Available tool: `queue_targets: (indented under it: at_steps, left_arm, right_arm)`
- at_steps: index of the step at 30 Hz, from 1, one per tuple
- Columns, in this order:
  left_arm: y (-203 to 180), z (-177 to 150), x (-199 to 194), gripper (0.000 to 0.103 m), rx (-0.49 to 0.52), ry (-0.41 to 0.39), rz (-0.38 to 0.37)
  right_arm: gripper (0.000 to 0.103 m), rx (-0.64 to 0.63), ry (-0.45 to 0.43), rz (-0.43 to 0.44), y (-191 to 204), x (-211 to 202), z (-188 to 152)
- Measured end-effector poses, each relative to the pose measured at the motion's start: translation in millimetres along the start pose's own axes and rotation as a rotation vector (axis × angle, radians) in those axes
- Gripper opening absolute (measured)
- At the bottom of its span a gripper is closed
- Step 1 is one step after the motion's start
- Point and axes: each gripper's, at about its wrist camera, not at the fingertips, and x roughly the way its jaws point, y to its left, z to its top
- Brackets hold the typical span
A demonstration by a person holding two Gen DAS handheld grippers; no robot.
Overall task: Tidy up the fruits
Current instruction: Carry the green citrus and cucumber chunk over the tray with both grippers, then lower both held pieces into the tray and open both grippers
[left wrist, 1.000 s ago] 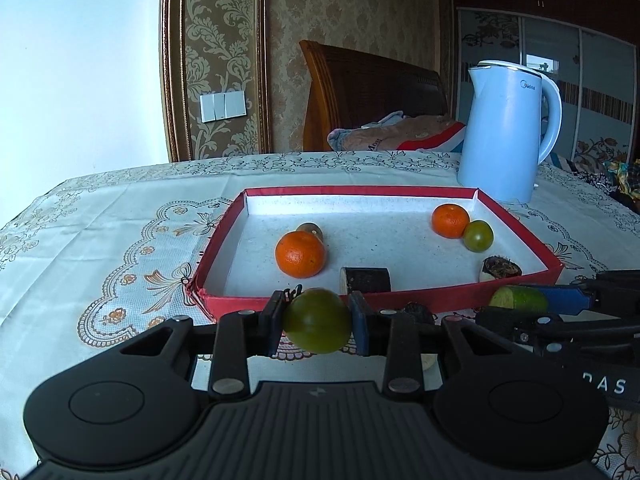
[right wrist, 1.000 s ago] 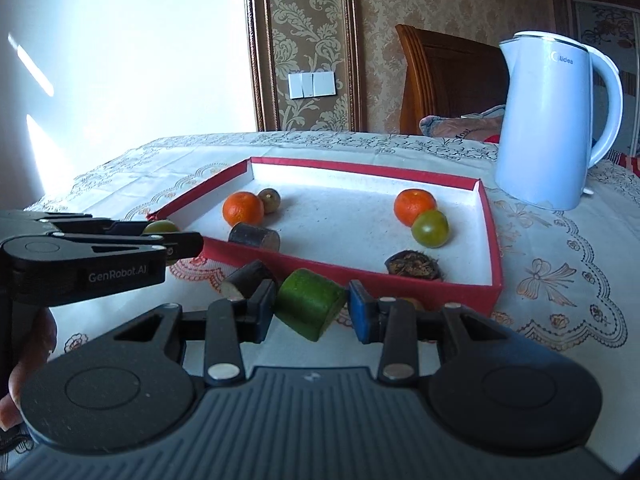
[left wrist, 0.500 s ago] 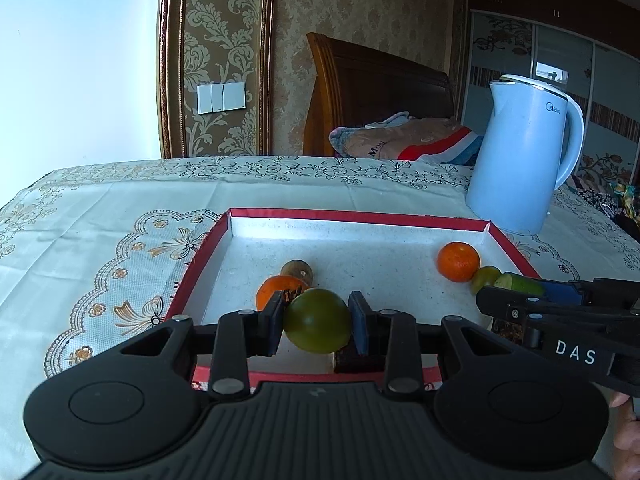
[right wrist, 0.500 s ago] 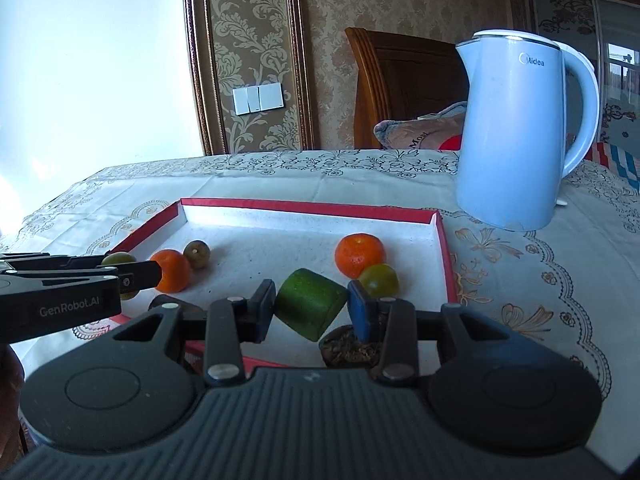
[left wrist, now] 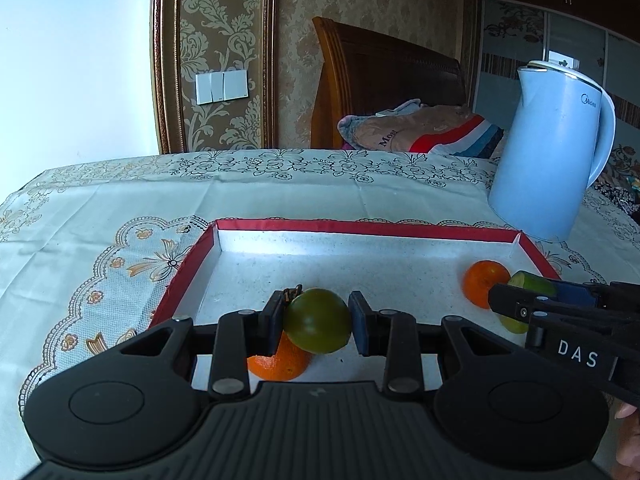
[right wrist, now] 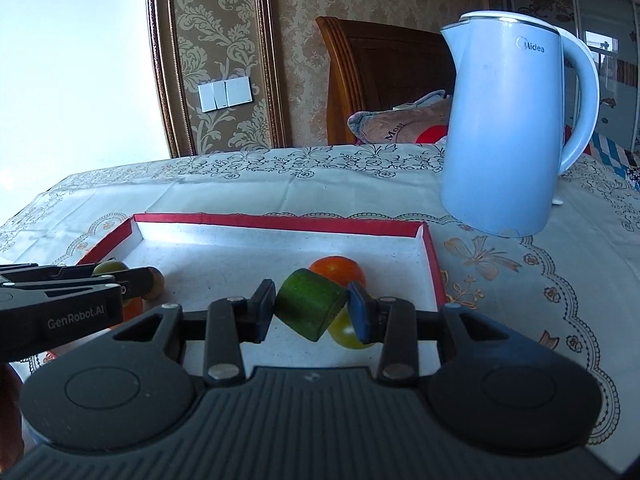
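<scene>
From the left wrist, the left tool [left wrist: 317,322] is clamped on a green tomato [left wrist: 318,320] above the red tray [left wrist: 182,276], over an orange [left wrist: 280,364]; setting it down seems next. From the right wrist, the right tool [right wrist: 311,312] grips a cucumber chunk [right wrist: 310,309] above the tray's right part, needing a clear spot beside the fruit there.

Table [left wrist: 280,200] (patterned cloth) carries red-rimmed tray [left wrist: 360,227], blue kettle [right wrist: 504,132] beside it.

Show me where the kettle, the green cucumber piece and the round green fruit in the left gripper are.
kettle [right wrist: 504,136], right wrist view, middle of its blue body.
green cucumber piece [right wrist: 310,304], right wrist view, its skin side.
round green fruit [left wrist: 318,320], left wrist view, its front.
</scene>
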Motion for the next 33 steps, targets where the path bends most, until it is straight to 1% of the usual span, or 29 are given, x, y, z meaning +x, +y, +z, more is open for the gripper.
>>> queue_targets:
  at_steps: [4, 7, 9, 21, 24, 26, 28, 31, 32, 33]
  left_arm:
    - [-0.3, 1.6, 8.4, 0.034, 0.005, 0.002, 0.023]
    - [1.2, 2.3, 9.6, 0.034, -0.008, 0.001, 0.012]
    - [0.7, 2.5, 10.3, 0.034, -0.007, -0.004, 0.018]
    - [-4.7, 0.4, 10.5, 0.034, 0.022, -0.016, 0.030]
    - [-3.6, 0.2, 11.3, 0.036, 0.020, -0.020, 0.043]
    - [-1.8, 0.0, 11.5, 0.040, 0.013, -0.023, 0.050]
    - [-0.4, 0.3, 11.6, 0.051, 0.008, -0.021, 0.048]
    - [1.0, 0.4, 11.7, 0.055, -0.001, -0.021, 0.046]
    - [1.0, 0.4, 11.5, 0.055, -0.001, -0.019, 0.043]
    - [0.6, 0.2, 11.6, 0.056, 0.000, -0.019, 0.044]
  right_arm:
    - [0.037, 0.004, 0.009, -0.008, -0.9, 7.3, 1.0]
    - [0.037, -0.003, 0.006, -0.013, 0.8, 9.9, 1.6]
    - [0.037, -0.005, 0.004, -0.016, 1.5, 10.8, 1.3]
    - [0.038, 0.011, -0.002, -0.019, -1.3, 11.6, 1.7]
    - [0.038, 0.014, -0.004, -0.016, -1.7, 11.2, 1.8]
    - [0.040, 0.010, -0.009, -0.022, -1.2, 11.2, 1.5]
    - [0.048, 0.012, -0.012, -0.026, -1.4, 10.8, 1.7]
    - [0.051, 0.017, -0.018, -0.027, -2.3, 9.3, 2.0]
    - [0.053, 0.019, -0.018, -0.026, -2.7, 8.6, 2.2]
    - [0.060, 0.022, -0.022, -0.028, -3.0, 7.8, 2.0]
